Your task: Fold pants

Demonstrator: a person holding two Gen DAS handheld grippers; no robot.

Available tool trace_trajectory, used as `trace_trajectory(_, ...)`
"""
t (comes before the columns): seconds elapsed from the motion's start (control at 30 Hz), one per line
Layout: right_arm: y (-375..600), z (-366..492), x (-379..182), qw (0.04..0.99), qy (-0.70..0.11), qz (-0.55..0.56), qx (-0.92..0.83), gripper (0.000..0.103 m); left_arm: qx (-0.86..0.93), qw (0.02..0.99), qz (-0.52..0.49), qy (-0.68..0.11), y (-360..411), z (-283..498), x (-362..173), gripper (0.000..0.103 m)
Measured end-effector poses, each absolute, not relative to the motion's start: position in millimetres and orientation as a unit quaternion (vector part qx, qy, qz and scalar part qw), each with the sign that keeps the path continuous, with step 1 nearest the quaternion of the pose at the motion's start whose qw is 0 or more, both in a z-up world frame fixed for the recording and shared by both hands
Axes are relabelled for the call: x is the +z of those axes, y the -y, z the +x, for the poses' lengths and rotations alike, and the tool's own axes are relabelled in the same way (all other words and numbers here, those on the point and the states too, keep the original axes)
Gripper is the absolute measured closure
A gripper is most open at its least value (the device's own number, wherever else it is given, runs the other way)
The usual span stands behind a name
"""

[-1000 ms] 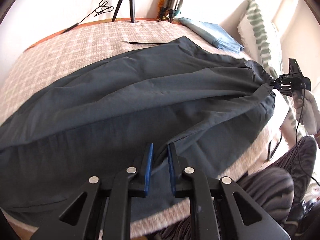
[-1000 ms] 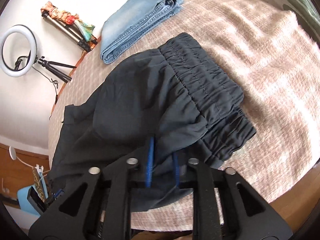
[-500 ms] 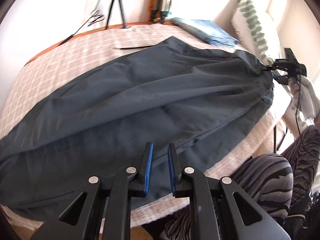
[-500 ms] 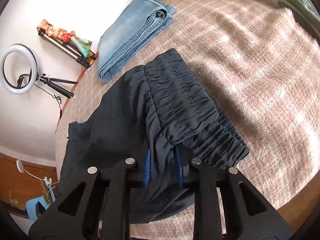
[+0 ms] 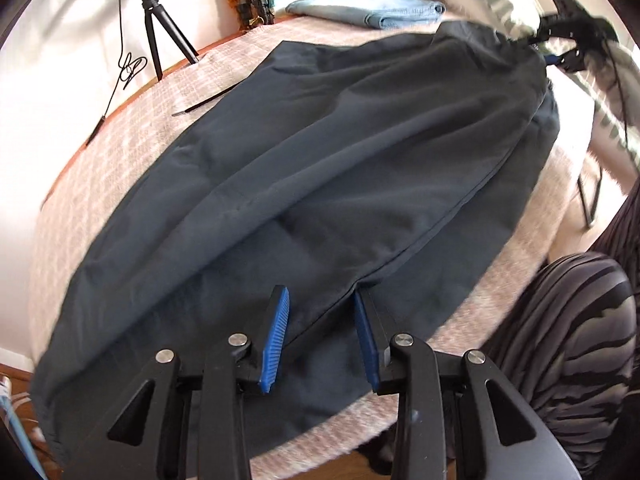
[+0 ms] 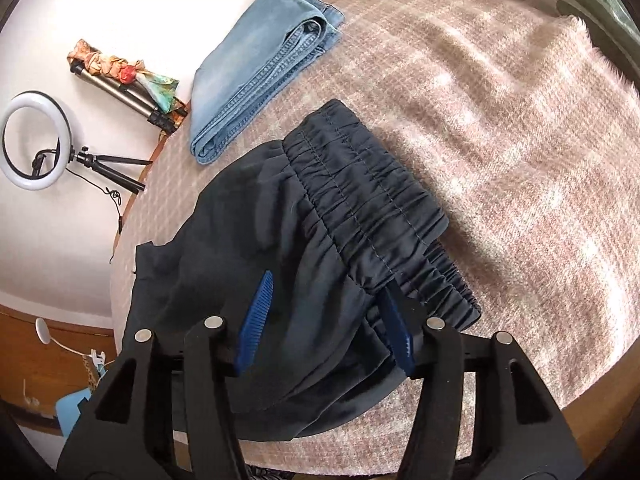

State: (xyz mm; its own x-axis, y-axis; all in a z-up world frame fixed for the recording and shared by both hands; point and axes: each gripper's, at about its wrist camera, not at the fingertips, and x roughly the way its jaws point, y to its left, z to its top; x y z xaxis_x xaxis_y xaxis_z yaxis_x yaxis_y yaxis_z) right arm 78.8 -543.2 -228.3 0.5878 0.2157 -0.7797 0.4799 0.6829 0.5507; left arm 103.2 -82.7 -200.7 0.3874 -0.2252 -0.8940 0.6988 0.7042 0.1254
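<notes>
Bed with a pink blanket holds our dark pants, spread flat. Folded jeans lie near a ring light by the wall. We have let go now: left claw and right claw both stand wide.

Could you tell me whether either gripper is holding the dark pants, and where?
Neither: the left gripper and right gripper are both open over the pants.
</notes>
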Motion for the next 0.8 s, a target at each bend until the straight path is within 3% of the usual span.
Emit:
trace_trajectory(0.2, 552.8, 77.1, -236.5, 0.792, -0.422, 0.434, -0.085, 0.047, -0.304, 0.792, 0.274, -0.453, 88.7, 100.8, -201.1, 0.073)
trace_trajectory(0.23, 554.3, 75.0, -236.9, 0.789, -0.419, 0.442, -0.084, 0.051, -0.315, 0.791, 0.262, -0.455, 87.2, 103.0, -200.2, 0.087)
trace_trajectory(0.3, 556.1, 69.6, -236.3, 0.784, -0.413, 0.456, -0.08, 0.062, -0.328, 0.789, 0.237, -0.463, 84.3, 107.3, -197.9, 0.1)
trace_trajectory(0.33, 556.3, 66.9, -234.0, 0.786, -0.41, 0.456, -0.079, 0.077, -0.326, 0.793, 0.229, -0.461, 83.1, 109.8, -195.9, 0.103)
trace_trajectory(0.37, 556.8, 64.5, -231.3, 0.789, -0.407, 0.452, -0.082, 0.084, -0.326, 0.796, 0.224, -0.459, 82.3, 110.5, -193.6, 0.103)
trace_trajectory(0.5, 546.7, 54.1, -211.2, 0.808, -0.392, 0.433, -0.078, 0.091, -0.329, 0.807, 0.207, -0.444, 77.0, 109.8, -180.9, 0.103)
trace_trajectory(0.67, 533.1, 37.6, -187.8, 0.828, -0.384, 0.4, -0.081, 0.092, -0.337, 0.815, 0.189, -0.432, 67.6, 101.9, -163.9, 0.103)
trace_trajectory(0.8, 526.0, 23.8, -206.9, 0.828, -0.419, 0.353, -0.118, 0.092, -0.347, 0.809, 0.191, -0.434, 61.7, 87.2, -164.8, 0.103)
